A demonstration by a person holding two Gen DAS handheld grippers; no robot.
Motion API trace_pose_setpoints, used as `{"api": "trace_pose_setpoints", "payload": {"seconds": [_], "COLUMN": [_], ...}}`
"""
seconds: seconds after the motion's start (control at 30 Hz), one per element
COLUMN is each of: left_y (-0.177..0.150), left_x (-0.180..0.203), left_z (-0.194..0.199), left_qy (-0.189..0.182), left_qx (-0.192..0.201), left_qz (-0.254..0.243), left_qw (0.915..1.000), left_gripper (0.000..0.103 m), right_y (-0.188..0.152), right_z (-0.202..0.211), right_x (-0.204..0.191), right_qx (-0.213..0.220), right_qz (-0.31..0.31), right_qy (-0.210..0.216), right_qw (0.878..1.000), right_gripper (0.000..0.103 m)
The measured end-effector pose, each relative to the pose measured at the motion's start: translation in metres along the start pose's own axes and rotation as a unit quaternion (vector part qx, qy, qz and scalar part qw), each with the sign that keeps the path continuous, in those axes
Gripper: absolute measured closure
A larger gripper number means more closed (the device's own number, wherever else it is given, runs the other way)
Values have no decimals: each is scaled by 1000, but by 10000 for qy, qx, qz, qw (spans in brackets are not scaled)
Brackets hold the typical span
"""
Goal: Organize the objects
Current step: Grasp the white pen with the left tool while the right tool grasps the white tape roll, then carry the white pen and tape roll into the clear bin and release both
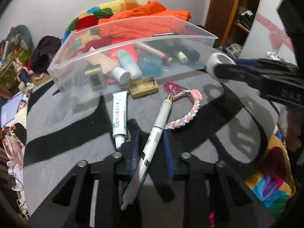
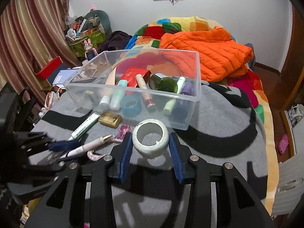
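The left hand-held gripper (image 1: 152, 142) has its blue pads pressed in on a white pen (image 1: 152, 142), pinching it low on the barrel. The pen's long axis runs diagonally between the pads, its gold-tipped end pointing up and away toward the bin (image 1: 133, 43), its other end sticking back past the jaws toward the camera. The grip sits off the pen's middle and the pen lies askew to the pads, so I judge it could pivot or slide out as it is lifted, and the gold tip could snag the braided cord (image 1: 186, 114) it rests against and drag it along. A small tube (image 1: 119, 117) lies just beside the left pad, close enough to be nudged.

The right hand-held gripper (image 2: 151, 138) pinches a roll of white tape (image 2: 151, 138) across its width, the hole facing up and toward the camera, the ring's axis tilted upward. The roll is round and held at only two points, so it may twist in the pads. It is held just in front of the bin's near wall, over the grey blanket (image 2: 218, 117) on the bed; brought forward too low it would strike that wall and push the light bin. The two grippers also work close together and could collide on the way in.
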State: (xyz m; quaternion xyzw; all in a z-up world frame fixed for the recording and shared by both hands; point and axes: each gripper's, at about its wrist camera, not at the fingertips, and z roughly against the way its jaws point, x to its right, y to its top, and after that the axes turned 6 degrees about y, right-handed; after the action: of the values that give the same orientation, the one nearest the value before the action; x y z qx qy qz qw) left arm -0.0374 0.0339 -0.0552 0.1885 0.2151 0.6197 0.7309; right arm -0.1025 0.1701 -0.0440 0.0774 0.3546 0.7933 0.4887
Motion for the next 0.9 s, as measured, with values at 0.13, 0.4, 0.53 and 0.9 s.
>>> {"api": "trace_pose_setpoints", "payload": {"seconds": [0.13,0.4,0.53,0.9], "left_y": [-2,0,9,55], "left_x": [-5,-21,-25,-40], "left_z": [4,32,55,81], "left_qy": [50,-84,-120,-193], "left_qx": [40,269,593,1108], "left_qz": [230,610,706,939], "left_qw": [9997,9977,9957,9892], "left_gripper": [93,93,93,93], "right_y": [-9,-12,1,44], "right_z": [8,16,25,47], "right_x": [0,-4,-8,-28], "right_qx": [37,126,341,970], "right_qz": [-132,-218,-190,156], "right_qy": [93,227,304,272], "right_qw": [9999,9994,9988,9948], "right_gripper": [68,68,68,68]}}
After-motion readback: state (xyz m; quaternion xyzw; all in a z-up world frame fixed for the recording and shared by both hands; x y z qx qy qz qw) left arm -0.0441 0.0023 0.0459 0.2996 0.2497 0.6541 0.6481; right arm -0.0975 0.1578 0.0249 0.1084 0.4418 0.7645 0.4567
